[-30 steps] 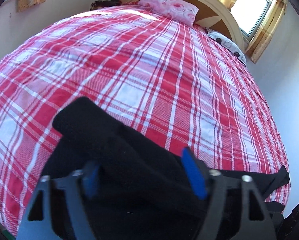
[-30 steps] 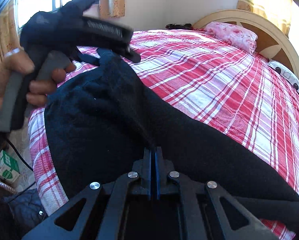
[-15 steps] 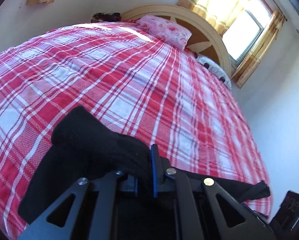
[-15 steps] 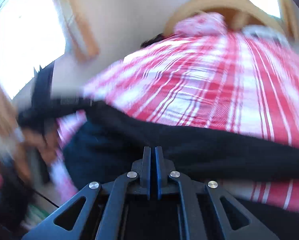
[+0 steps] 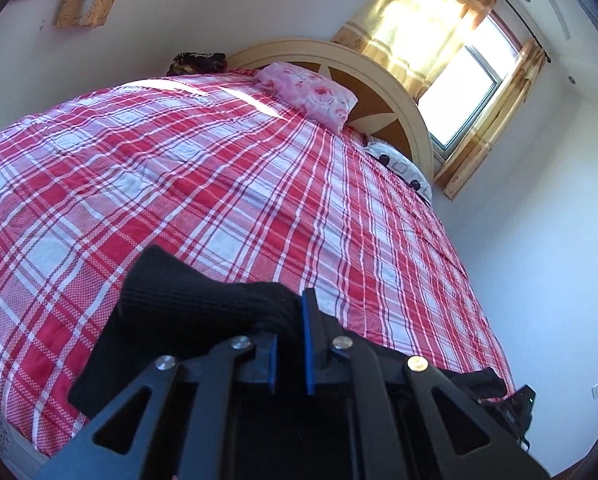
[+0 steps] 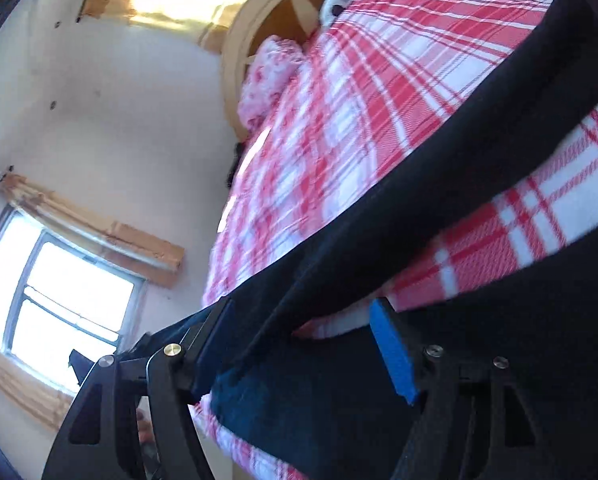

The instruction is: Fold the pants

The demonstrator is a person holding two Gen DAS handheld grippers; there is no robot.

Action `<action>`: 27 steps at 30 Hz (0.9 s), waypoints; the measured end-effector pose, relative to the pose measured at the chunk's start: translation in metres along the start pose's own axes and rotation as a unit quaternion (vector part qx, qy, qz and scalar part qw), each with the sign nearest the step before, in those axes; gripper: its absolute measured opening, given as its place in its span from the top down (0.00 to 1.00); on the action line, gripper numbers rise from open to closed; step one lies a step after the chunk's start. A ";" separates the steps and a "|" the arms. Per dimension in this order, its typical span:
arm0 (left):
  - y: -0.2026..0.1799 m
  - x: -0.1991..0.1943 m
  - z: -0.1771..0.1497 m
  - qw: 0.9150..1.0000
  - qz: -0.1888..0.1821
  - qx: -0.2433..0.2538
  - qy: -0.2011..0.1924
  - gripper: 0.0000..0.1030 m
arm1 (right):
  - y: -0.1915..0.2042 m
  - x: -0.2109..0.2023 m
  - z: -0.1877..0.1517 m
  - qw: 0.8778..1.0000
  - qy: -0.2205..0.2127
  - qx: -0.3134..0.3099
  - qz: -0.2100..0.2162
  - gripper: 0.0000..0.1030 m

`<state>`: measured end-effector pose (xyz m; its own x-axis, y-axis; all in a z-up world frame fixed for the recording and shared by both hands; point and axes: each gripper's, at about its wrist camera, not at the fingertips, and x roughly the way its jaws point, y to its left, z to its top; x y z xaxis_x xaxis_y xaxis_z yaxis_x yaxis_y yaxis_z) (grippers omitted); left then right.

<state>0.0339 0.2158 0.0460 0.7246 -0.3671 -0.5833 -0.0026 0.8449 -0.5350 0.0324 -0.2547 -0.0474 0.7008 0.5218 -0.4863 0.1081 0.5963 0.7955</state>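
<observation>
Black pants [image 5: 187,308] lie at the near edge of a bed with a red and white plaid cover [image 5: 239,184]. My left gripper [image 5: 289,344] is shut on a bunched fold of the pants and holds it just above the bed. In the right wrist view the pants [image 6: 439,188] stretch as a dark band across the plaid cover [image 6: 371,92]. My right gripper [image 6: 303,344] is open, its blue pads [image 6: 393,354] wide apart, with the pants fabric passing between and below them. This view is tilted and blurred.
A pink floral pillow [image 5: 311,94] and a patterned white pillow [image 5: 399,164] lie by the rounded headboard [image 5: 395,92]. Curtained windows [image 5: 463,92] are behind the bed and on the side wall [image 6: 67,300]. A dark object [image 5: 197,62] sits at the bed's far corner.
My left gripper closed on the pants fold and lifted it. My right gripper, shut on the pants before, has opened and rolled sideways.
</observation>
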 end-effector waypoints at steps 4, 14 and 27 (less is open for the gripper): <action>0.005 -0.008 0.000 1.000 0.001 0.002 -0.003 0.90 | -0.009 0.009 0.023 0.998 0.021 0.032 -0.039 0.32; 0.016 -0.005 -0.008 1.000 0.009 -0.002 0.013 0.90 | -0.011 0.019 0.064 0.988 0.066 0.041 -0.134 0.33; 0.024 -0.013 -0.014 0.999 0.025 0.020 0.025 0.90 | 0.019 -0.058 0.025 0.990 -0.017 -0.112 -0.086 0.92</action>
<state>0.0147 0.2356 0.0315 0.6895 -0.3416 -0.6387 -0.0100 0.8773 -0.4799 0.0118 -0.2887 0.0053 0.7088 0.3827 -0.5926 0.0707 0.7973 0.5995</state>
